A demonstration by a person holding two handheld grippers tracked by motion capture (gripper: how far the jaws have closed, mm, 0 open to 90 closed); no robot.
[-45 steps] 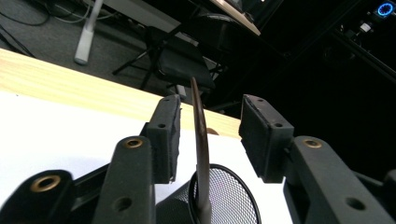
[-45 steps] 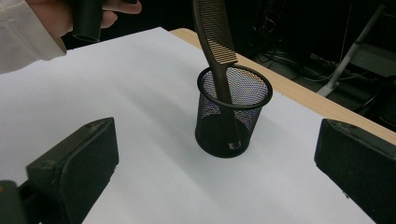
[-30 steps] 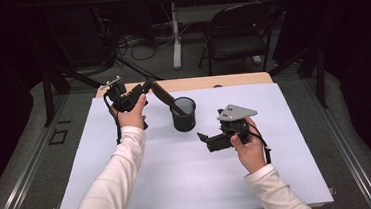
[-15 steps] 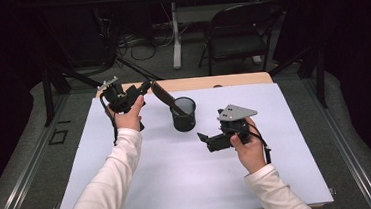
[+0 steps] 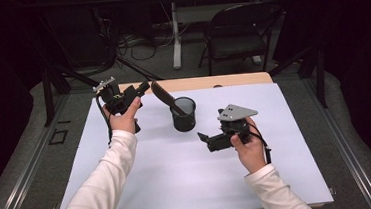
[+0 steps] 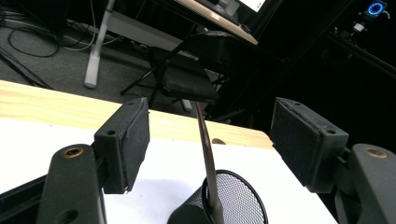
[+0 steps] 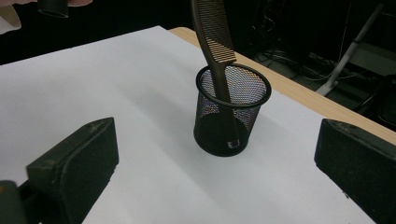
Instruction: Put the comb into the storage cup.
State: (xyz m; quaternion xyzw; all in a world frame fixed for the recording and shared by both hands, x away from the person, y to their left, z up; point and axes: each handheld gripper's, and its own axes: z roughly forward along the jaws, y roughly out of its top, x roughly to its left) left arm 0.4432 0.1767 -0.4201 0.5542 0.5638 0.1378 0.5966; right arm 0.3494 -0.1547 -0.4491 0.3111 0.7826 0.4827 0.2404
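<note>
- My left hand-held gripper (image 5: 141, 89) has drawn back a little from the comb (image 5: 163, 95), jaws wide, holding nothing.
- Comb stands released in the mesh cup (image 5: 184, 114); right hand-held gripper (image 5: 204, 138) idles wide open on the desk (image 5: 295, 126).

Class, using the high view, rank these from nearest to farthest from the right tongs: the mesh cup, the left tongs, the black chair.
1. Mesh cup: just left of the right tongs, on the white sheet.
2. Left tongs: farther left, raised near the table's far edge.
3. Black chair: on the floor beyond the table.
</note>
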